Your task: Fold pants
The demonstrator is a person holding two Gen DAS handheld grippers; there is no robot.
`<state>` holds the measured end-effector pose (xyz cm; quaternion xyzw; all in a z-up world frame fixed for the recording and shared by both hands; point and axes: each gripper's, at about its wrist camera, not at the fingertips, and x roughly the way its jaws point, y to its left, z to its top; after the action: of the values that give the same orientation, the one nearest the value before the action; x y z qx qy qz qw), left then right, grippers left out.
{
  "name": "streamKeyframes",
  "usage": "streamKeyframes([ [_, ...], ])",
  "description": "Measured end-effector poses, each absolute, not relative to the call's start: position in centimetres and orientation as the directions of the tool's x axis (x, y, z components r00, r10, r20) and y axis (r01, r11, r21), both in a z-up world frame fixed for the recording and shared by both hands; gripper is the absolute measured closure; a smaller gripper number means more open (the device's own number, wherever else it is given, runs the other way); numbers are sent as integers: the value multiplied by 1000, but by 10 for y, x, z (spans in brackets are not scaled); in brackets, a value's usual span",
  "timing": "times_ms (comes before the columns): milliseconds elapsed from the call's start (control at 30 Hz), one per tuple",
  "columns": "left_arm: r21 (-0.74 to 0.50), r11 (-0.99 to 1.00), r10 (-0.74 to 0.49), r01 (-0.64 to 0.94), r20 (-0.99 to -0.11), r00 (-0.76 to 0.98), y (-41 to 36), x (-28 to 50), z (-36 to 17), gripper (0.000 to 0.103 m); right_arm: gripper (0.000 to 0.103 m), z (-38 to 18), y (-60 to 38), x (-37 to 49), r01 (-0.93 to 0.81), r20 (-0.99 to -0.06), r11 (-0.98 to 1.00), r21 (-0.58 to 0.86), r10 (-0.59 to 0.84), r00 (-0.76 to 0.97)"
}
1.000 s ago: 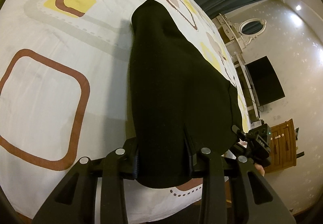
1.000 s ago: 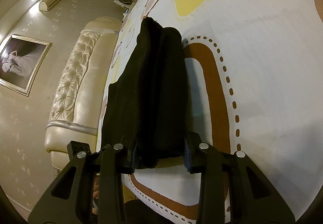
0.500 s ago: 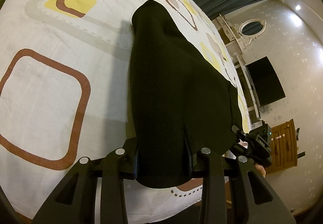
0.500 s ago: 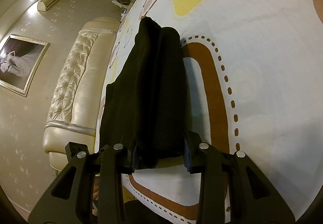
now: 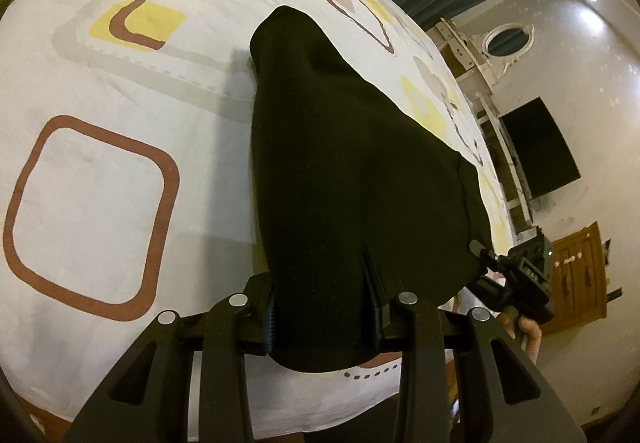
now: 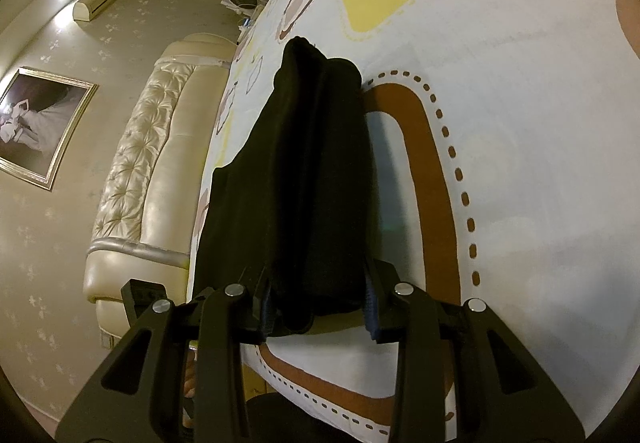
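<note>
Black pants (image 5: 340, 171) drape from both grippers down onto the patterned bedsheet (image 5: 120, 91), their far end resting on the sheet. The left gripper (image 5: 324, 319) pinches one near corner of the cloth between its fingers, and the right gripper (image 6: 320, 315) clamps the other bunched corner. From the left wrist view, the right gripper sits just beside the pants' edge, near the bed's side.

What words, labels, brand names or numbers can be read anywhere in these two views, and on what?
None can be read.
The black pants show no tag or label.
The bedsheet carries only shapes.
The small display on the right gripper is too small to read.
</note>
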<state>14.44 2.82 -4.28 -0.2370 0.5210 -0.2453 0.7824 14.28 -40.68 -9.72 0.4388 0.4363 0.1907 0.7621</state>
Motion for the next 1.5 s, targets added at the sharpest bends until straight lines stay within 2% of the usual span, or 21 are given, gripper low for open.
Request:
streamKeyframes([
  [133,-631,763,-636,140,-696,334,29,147,-45,66,68,-102,-407,144,101,-501,540,836,674,543],
  [200,-635,759,-640,141,-692,333,30,149,-47,63,59,-104,-408,144,114,-509,541,833,671,539],
  [367,-638,758,-639,136,-685,350,29,151,-52,49,52,-107,-407,144,122,-505,531,839,673,541],
  [433,-632,763,-633,136,-687,355,29,151,-54,47,51,-108,-406,144,123,-500,525,842,673,545],
  [500,-644,753,-644,134,-680,351,29,153,-58,48,53,-108,-404,145,120,-502,531,839,670,546],
  [567,-655,742,-657,140,-669,349,30,152,-58,60,61,-108,-403,144,118,-504,535,837,668,548],
  [667,-653,743,-655,146,-666,356,30,148,-53,67,68,-104,-401,140,105,-497,536,837,667,555],
  [1167,-637,753,-647,161,-676,353,36,140,-50,68,69,-110,-399,124,113,-482,512,851,679,554],
  [1333,-628,765,-632,144,-688,356,39,141,-51,55,63,-114,-401,123,123,-469,489,863,688,554],
  [1500,-613,778,-616,139,-697,367,39,137,-52,35,56,-115,-402,120,115,-447,471,875,692,566],
])
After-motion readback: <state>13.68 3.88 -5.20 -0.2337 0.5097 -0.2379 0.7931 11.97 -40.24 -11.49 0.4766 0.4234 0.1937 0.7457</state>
